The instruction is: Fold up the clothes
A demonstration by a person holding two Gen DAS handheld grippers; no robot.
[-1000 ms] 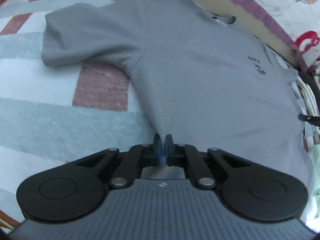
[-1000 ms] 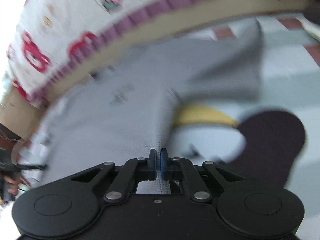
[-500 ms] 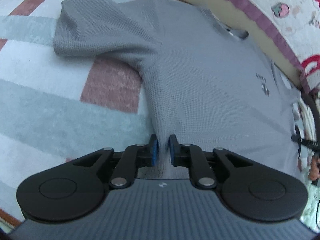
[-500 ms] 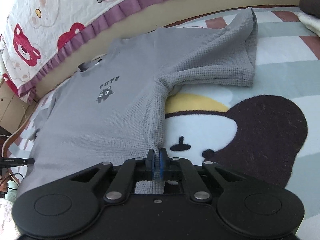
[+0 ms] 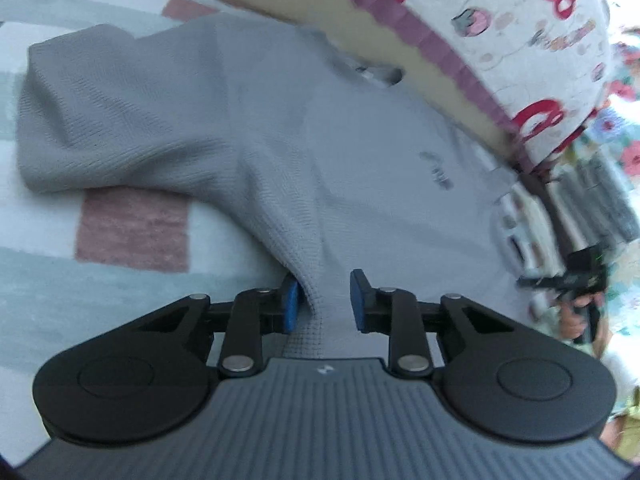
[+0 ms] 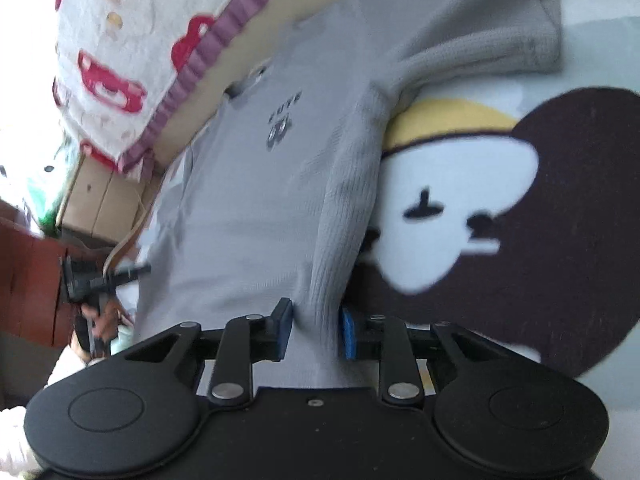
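A grey short-sleeved T-shirt (image 5: 328, 152) with a small dark chest print lies spread face up on a patterned blanket; it also shows in the right wrist view (image 6: 256, 200). My left gripper (image 5: 324, 300) is open, its blue pads either side of the shirt's hem at the left side seam. My right gripper (image 6: 314, 330) is open too, with a ridge of the hem at the right side seam between its pads. One sleeve (image 5: 100, 120) lies out to the left, the other sleeve (image 6: 500, 40) to the right.
A quilted bedspread with purple trim (image 5: 480, 40) hangs along the far edge beyond the collar. The blanket (image 6: 520, 240) has a dark brown, white and yellow cartoon patch beside the shirt. A cardboard box (image 6: 104, 204) stands at the left.
Both grippers have opened and let go of the shirt's hem. The shirt has settled flat on the blanket. Both views have swung closer and lower.
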